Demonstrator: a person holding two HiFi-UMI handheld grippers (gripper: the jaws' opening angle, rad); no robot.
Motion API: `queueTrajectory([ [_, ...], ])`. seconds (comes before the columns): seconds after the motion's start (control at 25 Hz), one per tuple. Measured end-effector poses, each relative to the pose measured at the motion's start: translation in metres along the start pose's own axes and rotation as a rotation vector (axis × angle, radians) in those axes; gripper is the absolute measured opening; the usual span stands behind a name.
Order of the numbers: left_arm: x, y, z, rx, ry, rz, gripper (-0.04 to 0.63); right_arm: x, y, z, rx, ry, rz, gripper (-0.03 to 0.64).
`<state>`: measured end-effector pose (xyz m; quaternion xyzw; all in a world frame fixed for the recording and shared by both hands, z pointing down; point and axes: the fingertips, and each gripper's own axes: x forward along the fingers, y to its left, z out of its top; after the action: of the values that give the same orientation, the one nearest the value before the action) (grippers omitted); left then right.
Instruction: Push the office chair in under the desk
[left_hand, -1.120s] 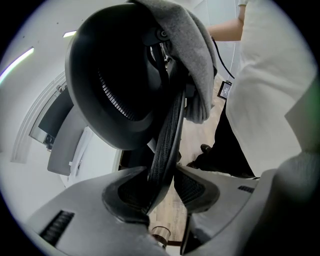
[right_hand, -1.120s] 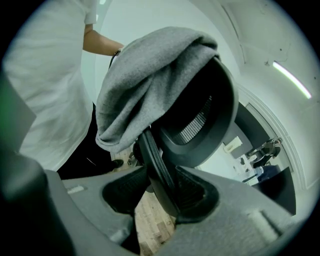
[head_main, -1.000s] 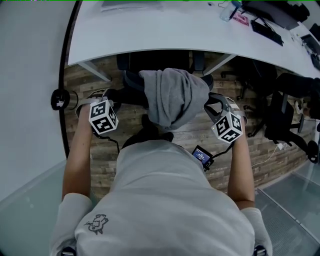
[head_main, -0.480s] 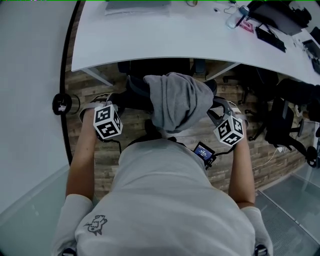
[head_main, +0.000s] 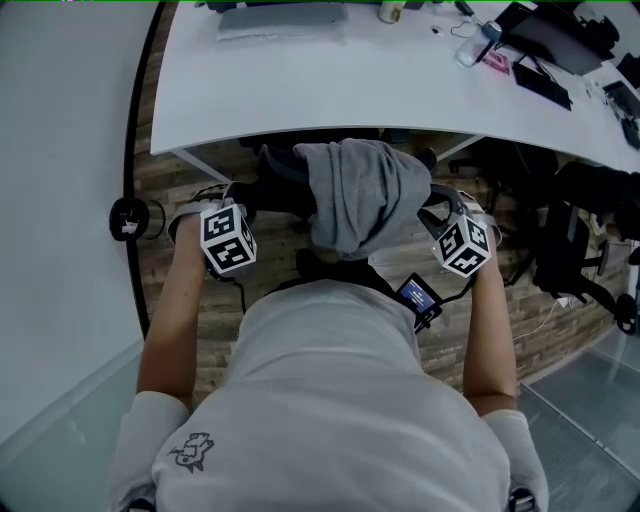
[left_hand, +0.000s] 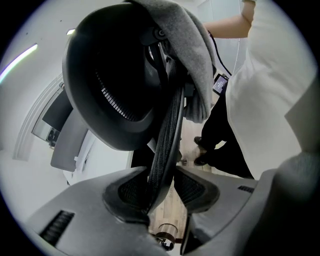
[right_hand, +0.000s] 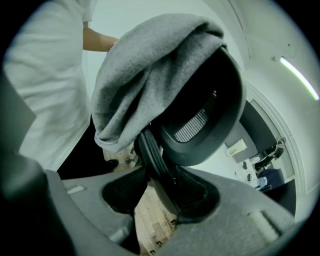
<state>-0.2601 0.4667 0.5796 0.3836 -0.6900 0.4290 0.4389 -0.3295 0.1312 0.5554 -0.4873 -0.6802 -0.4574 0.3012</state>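
A black office chair with a grey hoodie draped over its backrest stands at the front edge of the white desk, its seat hidden beneath the desktop. My left gripper holds the backrest's left side and my right gripper its right side. In the left gripper view the left gripper is shut on the backrest's thin black edge, under the hoodie. In the right gripper view the right gripper is shut on the opposite edge, with the hoodie hanging just above.
Another black chair and cables stand on the wooden floor at the right. A keyboard, a bottle and other items lie on the desk's right part. A round black object sits by the white wall at the left.
Both grippers and the chair have moved forward toward the desk. The hoodie-covered backrest top now sits right at the desk's front edge.
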Motion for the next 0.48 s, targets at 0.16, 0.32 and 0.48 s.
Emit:
queueTrajectory([
  [0.16,0.005,0.020,-0.003,-0.003,0.004,0.013,0.163,0.009,-0.015,0.007,-0.007,-0.008,-0.004,0.166],
  [0.32,0.009,0.032,-0.009,-0.014,0.013,0.010,0.163,0.020,-0.027,0.015,-0.016,-0.014,-0.003,0.166],
  [0.48,0.012,0.044,-0.010,-0.026,0.026,0.023,0.164,0.026,-0.039,0.019,-0.027,-0.028,0.003,0.166],
])
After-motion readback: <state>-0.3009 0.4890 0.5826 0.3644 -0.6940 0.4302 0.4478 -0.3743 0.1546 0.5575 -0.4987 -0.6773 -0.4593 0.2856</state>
